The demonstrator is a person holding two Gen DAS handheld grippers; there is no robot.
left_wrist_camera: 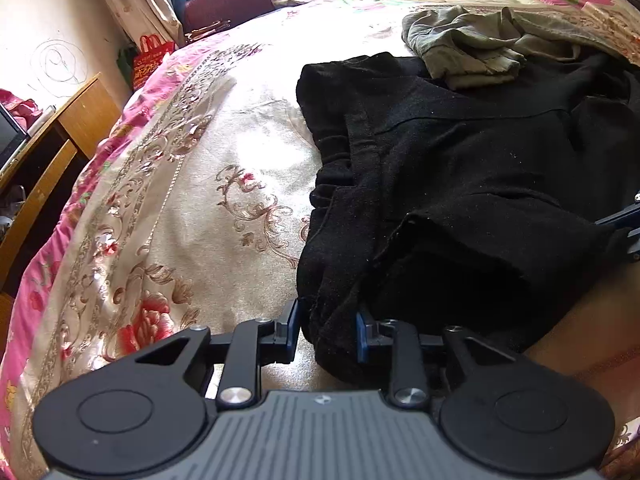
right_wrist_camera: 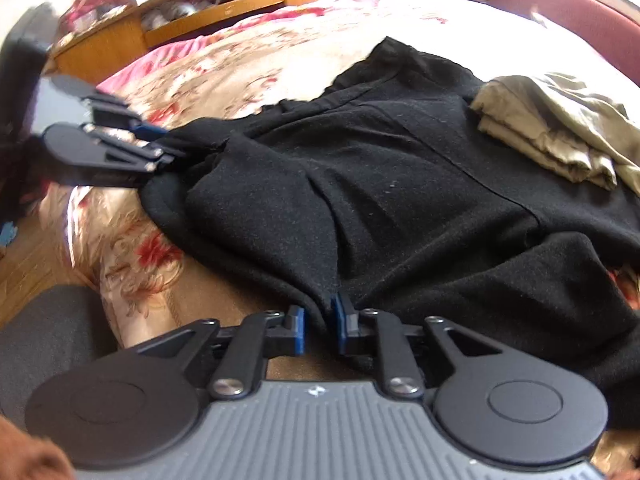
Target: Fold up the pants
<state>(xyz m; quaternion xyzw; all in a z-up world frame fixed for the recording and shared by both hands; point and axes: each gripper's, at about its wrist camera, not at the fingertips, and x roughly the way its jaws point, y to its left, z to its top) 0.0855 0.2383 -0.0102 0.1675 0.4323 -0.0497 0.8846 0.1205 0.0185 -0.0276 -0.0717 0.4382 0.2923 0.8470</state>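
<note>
Floral bedding covers the bed (left_wrist_camera: 224, 200), where the black pants (left_wrist_camera: 460, 168) lie spread with an olive garment (left_wrist_camera: 472, 48) resting on their far part, and each near edge is pinched: the left hand-held gripper (left_wrist_camera: 328, 326) is clamped on a thick bunch of cloth, the right hand-held gripper (right_wrist_camera: 320, 322) on a thin fold. That thin pinch could slip if pulled hard, and lifting the far part would likely drag the olive garment along. Bare bedding lies to the left of the pants, while the near edge of the bed drops to the floor.
</note>
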